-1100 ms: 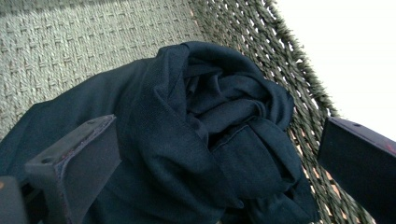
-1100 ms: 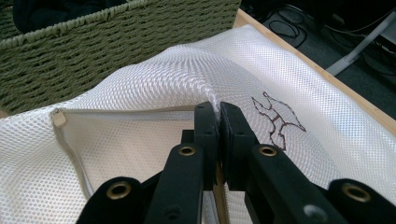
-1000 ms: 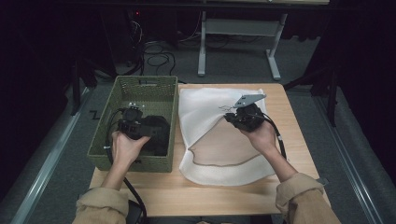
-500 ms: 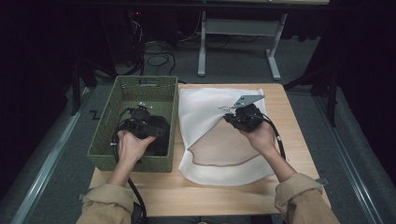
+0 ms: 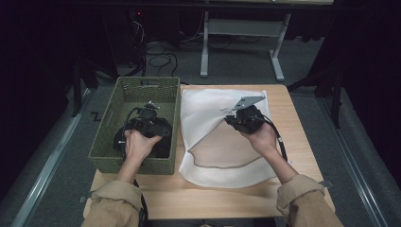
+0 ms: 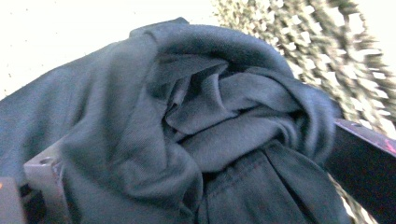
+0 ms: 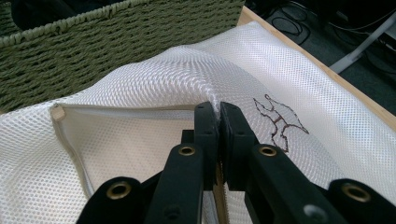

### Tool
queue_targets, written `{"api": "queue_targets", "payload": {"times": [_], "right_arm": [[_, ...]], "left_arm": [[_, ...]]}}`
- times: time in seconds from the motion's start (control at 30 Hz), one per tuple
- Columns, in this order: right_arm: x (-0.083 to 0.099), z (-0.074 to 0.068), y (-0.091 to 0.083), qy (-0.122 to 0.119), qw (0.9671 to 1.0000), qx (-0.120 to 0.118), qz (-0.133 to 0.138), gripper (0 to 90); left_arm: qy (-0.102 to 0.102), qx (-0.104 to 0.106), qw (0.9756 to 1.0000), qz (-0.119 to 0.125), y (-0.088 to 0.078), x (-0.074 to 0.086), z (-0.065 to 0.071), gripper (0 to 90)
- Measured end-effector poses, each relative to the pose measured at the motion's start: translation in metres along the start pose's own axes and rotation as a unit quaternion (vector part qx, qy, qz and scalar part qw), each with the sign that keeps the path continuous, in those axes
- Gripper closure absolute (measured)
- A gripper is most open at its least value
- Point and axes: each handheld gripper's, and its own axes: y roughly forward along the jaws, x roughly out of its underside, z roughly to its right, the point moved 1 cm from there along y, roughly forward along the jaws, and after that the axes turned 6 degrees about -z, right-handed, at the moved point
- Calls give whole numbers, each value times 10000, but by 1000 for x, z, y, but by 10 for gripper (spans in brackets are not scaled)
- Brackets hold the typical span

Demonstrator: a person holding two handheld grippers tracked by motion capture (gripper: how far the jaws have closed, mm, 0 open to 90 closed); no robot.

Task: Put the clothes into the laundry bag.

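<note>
Evidently, clothing is being moved from a basket into a laundry bag, and the step in hand is judged to be the pickup of a garment. The woven green basket [image 5: 108, 142] stands at the left edge of the bench [image 5: 213, 196], touching or just beside the white mesh bag [image 5: 208, 106], which is spread over the middle of the bench. Inside the basket, a dark garment [image 6: 187, 135] is bunched up, and the left tool [image 5: 147, 124] is lowered into it. In the left gripper view the cloth is seen heaped between the two jaws, one at each lower corner; whether the cloth is already pinched cannot be told.

The right tool [image 7: 218, 140] is pressed together on the upper layer of mesh at the bag's opening, and that layer is lifted so that a mouth is kept open toward the basket. The hem of the opening [image 5: 222, 165] is seen curving across the lower part of the bag.

For the step to go well, a thick fold of the garment should be taken rather than a loose edge, so that the whole piece comes up together. The lift should clear the basket's right wall before the cloth is carried across. The mesh should be held high and steady meanwhile, since a sagging mouth would probably catch the garment on the hem.
</note>
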Motion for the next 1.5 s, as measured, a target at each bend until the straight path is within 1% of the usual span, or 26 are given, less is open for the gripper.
{"api": "queue_targets", "payload": {"times": [0.17, 0.2, 0.27, 0.37, 0.43, 0.47, 0.5, 0.63, 0.67, 0.77, 0.8, 0.83, 0.9, 0.93, 1.0, 1.03, 1.07, 1.1, 1.17, 1.2, 1.33, 1.43, 1.47, 1.5], "right_arm": [[1, 1, -1, 6, 10000, -2, 4, 871], [1, 1, -1, -24, 10000, 4, -5, 870], [1, 2, 0, -27, 10000, 1, -3, 870], [1, 2, 0, 0, 10000, 16, -2, 871], [1, 2, 0, 18, 10000, 28, -23, 871], [1, 2, 0, 8, 10000, 17, -37, 871], [1, 1, 1, 3, 10000, 14, -22, 870], [1, 1, 2, -22, 10000, 17, -41, 870], [1, 1, 2, -5, 10000, 30, -37, 870], [1, 1, 1, 17, 10000, 44, -44, 870], [1, 1, 2, -1, 10000, 42, -30, 870], [1, 0, 2, 9, 10000, 43, -41, 870], [1, 0, 3, -45, 9999, 69, -63, 870], [1, -1, 3, -47, 9999, 72, -80, 870], [0, -1, 3, -22, 9999, 76, -114, 869], [0, -1, 4, -52, 9999, 83, -107, 869], [-1, -2, 4, -11, 9999, 81, -119, 870], [-1, -2, 4, -27, 9999, 88, -113, 870], [-2, -3, 5, -32, 9999, 81, -132, 869], [-2, -3, 6, -76, 9998, 105, -124, 868], [-3, -3, 5, -74, 9998, 125, -114, 867], [-3, -3, 4, -76, 9998, 123, -115, 867], [-2, -4, 4, -38, 9998, 125, -129, 867], [-2, -4, 4, -56, 9998, 124, -124, 867]], "left_arm": [[-168, 120, 9998, -69, 6, -1, -11, 0], [-207, 144, 9997, -73, 7, 0, -13, 0], [-323, 182, 9993, -96, 9, 0, -18, 0], [-430, 112, 9989, -133, 12, 0, -23, 0], [-496, 26, 9986, -185, 15, 0, -26, 0], [-483, -25, 9986, -222, 16, 0, -27, 0], [-518, -59, 9983, -249, 18, 0, -28, 0], [-716, -64, 9964, -461, 27, 0, -34, 0], [-731, -93, 9958, -544, 30, 0, -34, 0], [-705, -158, 9950, -684, 35, 0, -32, 0], [-706, -157, 9948, -717, 36, -1, -32, 0], [-734, -132, 9943, -766, 38, -1, -32, 0], [-826, -92, 9929, -845, 41, -1, -34, 0], [-836, -80, 9924, -899, 42, -1, -34, 0], [-785, -112, 9915, -1029, 46, -2, -33, 0], [-704, -156, 9911, -1117, 47, -2, -32, 0], [-668, -208, 9907, -1163, 49, -2, -30, 0], [-597, -267, 9903, -1229, 52, -2, -29, 0], [-506, -360, 9886, -1369, 56, -2, -27, 0], [-516, -382, 9883, -1381, 58, -2, -26, 0], [-443, -406, 9874, -1464, 61, -1, -24, 0], [-253, -474, 9858, -1590, 61, 0, -22, 4], [-258, -478, 9857, -1598, 61, 0, -22, 15], [-297, -481, 9859, -1577, 61, 0, -22, 31]]}}
